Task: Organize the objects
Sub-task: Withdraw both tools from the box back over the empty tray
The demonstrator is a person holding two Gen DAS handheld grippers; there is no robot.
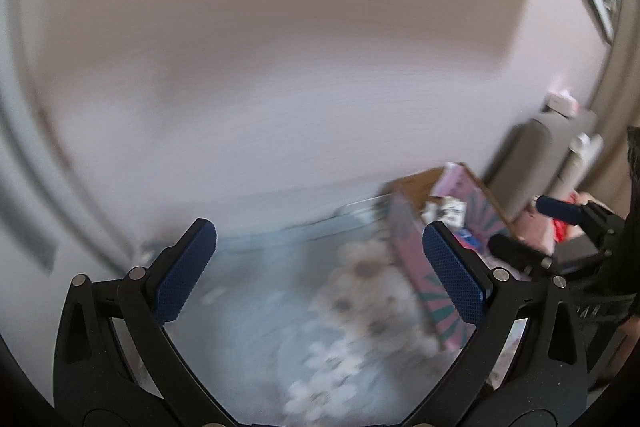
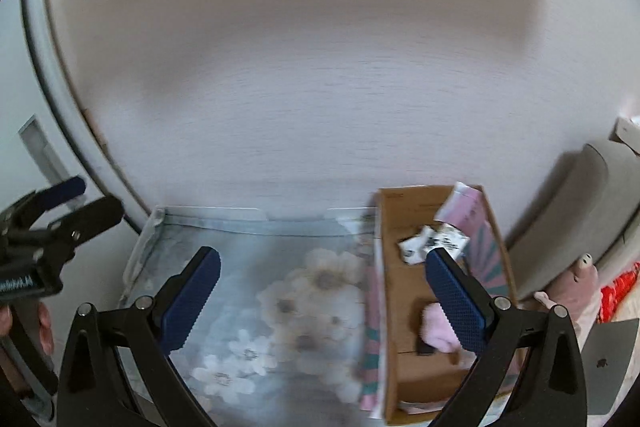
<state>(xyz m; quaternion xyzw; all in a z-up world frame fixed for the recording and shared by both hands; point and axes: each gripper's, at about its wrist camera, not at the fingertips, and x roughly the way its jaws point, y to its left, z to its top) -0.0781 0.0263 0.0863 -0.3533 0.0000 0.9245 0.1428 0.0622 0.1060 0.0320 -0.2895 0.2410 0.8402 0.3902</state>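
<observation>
Left tool [image 1: 320, 271], right tool [image 2: 322, 299]: both spread, empty. Brown cardboard box [image 2: 404, 291] at floral-clothed counter's [image 2: 256, 251] right edge.

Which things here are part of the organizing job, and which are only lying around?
Part of the job:
cardboard box
pink fluffy item in the box
black-and-white packet in the box
left gripper, open
right gripper, open

Lying around:
floral cloth
grey chair
laptop
</observation>
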